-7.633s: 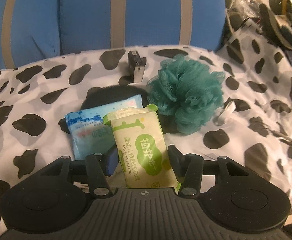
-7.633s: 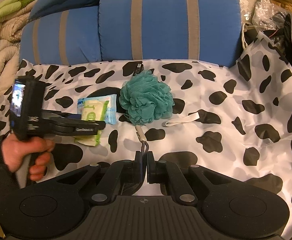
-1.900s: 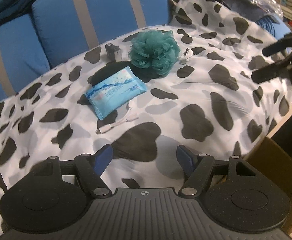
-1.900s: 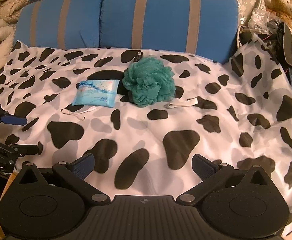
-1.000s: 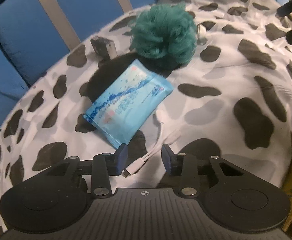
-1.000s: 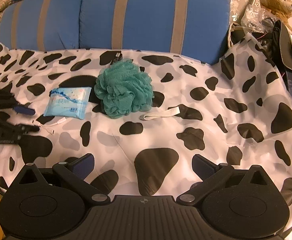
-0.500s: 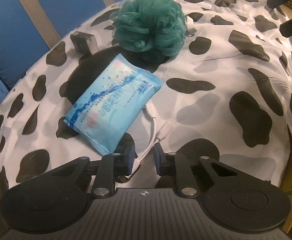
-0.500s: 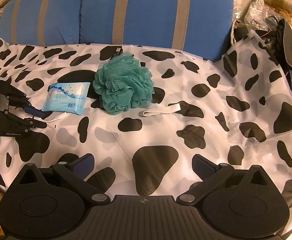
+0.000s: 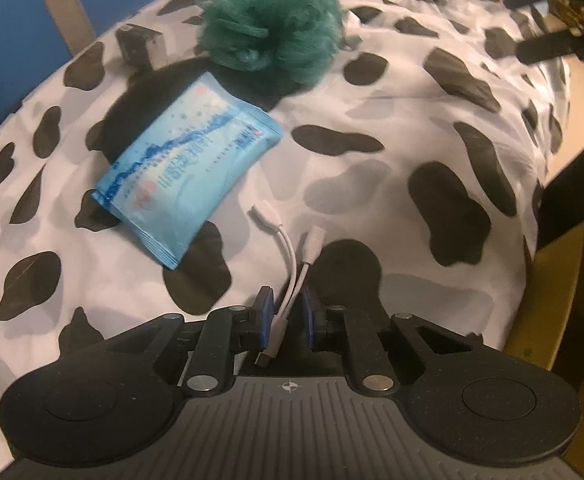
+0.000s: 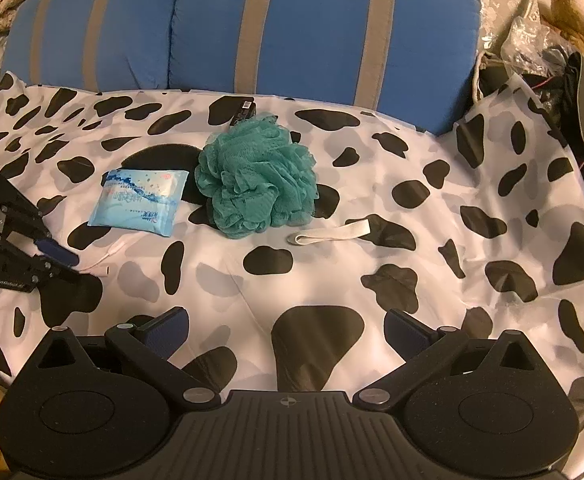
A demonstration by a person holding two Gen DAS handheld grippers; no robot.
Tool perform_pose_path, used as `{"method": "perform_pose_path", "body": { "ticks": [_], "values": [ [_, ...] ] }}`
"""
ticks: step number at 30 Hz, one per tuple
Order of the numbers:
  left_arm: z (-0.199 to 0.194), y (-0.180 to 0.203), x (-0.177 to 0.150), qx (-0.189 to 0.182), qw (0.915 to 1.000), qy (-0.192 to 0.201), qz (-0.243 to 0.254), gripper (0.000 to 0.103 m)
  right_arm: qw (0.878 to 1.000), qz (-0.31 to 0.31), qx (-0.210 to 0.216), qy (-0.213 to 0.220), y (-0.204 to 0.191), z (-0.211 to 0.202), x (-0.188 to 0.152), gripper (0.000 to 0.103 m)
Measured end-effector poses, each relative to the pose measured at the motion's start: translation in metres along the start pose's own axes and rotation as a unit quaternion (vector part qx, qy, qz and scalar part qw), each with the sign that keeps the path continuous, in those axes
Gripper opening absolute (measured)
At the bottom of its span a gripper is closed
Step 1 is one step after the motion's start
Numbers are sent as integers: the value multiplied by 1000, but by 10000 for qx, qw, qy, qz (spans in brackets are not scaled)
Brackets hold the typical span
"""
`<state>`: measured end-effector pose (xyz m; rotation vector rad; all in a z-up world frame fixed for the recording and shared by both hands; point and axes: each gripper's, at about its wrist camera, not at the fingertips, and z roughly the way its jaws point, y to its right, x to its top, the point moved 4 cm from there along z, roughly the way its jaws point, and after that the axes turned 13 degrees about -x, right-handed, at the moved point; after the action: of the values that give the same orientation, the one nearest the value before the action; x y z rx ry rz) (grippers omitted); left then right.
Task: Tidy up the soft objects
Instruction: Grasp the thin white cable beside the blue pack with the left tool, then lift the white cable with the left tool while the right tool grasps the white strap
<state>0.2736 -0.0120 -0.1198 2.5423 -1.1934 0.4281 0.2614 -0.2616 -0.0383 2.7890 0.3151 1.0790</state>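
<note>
Cow-print sheet (image 10: 371, 184) is covering the bed, with blue striped cushions (image 10: 323, 28) standing behind it and a teddy bear (image 10: 575, 12) sitting at the far right among clutter.

Going from the left in the right wrist view, the left hand-held gripper (image 10: 66, 266) is reaching in over the sheet's left edge, and its jaws are closing on the white cable (image 9: 292, 280). In the left wrist view the doubled cable is running between the blue pads (image 9: 262, 312), its plug ends sticking out ahead onto the sheet; contact looks light and is not yet a firm pinch. That cable is probably going to behave as a thin, limp, slippery thing, so pinching both strands together near the fold, as here, seems the safest hold; the loose ends will dangle.

Next along, the blue tissue pack (image 10: 140, 202) is lying flat, just beside the green bath puff (image 10: 258, 178). Light and squashy, the pack is likely best taken across a short edge. Airy and springy, the puff is likely going to compress a lot, so a deep bite into its middle seems wise. To its right, a white strap (image 10: 327, 236) is lying slack.

Nearest the camera, the right hand-held gripper (image 10: 286, 330) is hovering above the sheet, jaws spread wide with nothing between them.
</note>
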Motion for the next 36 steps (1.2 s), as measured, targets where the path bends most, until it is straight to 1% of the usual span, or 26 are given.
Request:
{"method": "perform_pose_path", "body": {
  "ticks": [2, 5, 7, 9, 14, 17, 20, 25, 26, 27, 29, 31, 32, 33, 36],
  "values": [
    [2, 6, 0, 51, 9999, -116, 88, 14, 10000, 9, -25, -10, 0, 1, 2, 103],
    [3, 14, 2, 196, 9994, -184, 215, 8, 10000, 44, -51, -50, 2, 6, 4, 103],
    [1, 20, 2, 306, 9988, -168, 334, 8, 9999, 63, -72, -77, 3, 10, 6, 103],
    [-4, 23, 4, 362, 9988, -3, 317, 8, 9999, 71, -117, -101, 4, 15, 8, 103],
    [-27, 20, 15, 512, 9968, 591, -165, 8, 9996, 153, -178, -180, 6, 31, 12, 103],
    [-42, 17, 22, 629, 9930, 910, -420, 8, 9992, 289, -105, -269, 6, 43, 15, 103],
    [-56, 16, 27, 840, 9885, 1123, -562, 8, 9985, 455, -115, -279, 8, 56, 19, 103],
    [-78, 15, 29, 1096, 9803, 1422, -824, 8, 9949, 975, -99, -251, 18, 83, 30, 102],
    [-81, 14, 29, 1127, 9792, 1451, -865, 8, 9939, 1062, -108, -271, 21, 90, 31, 101],
    [-84, 13, 29, 1178, 9776, 1486, -913, 8, 9934, 1089, -157, -326, 22, 96, 32, 94],
    [-90, 10, 28, 1316, 9737, 1544, -1039, 8, 9929, 1062, -232, -493, 23, 109, 34, 86],
    [-95, 5, 27, 1374, 9704, 1618, -1155, 7, 9915, 1169, -205, -539, 25, 118, 34, 85],
    [-97, 3, 26, 1375, 9694, 1645, -1197, 0, 9907, 1239, -182, -538, 26, 121, 35, 83],
    [-99, 2, 25, 1373, 9687, 1657, -1238, 0, 9895, 1334, -155, -528, 28, 125, 36, 80],
    [-102, -1, 21, 1395, 9672, 1693, -1279, 0, 9856, 1627, -84, -449, 33, 133, 42, 78]
  ]
}}
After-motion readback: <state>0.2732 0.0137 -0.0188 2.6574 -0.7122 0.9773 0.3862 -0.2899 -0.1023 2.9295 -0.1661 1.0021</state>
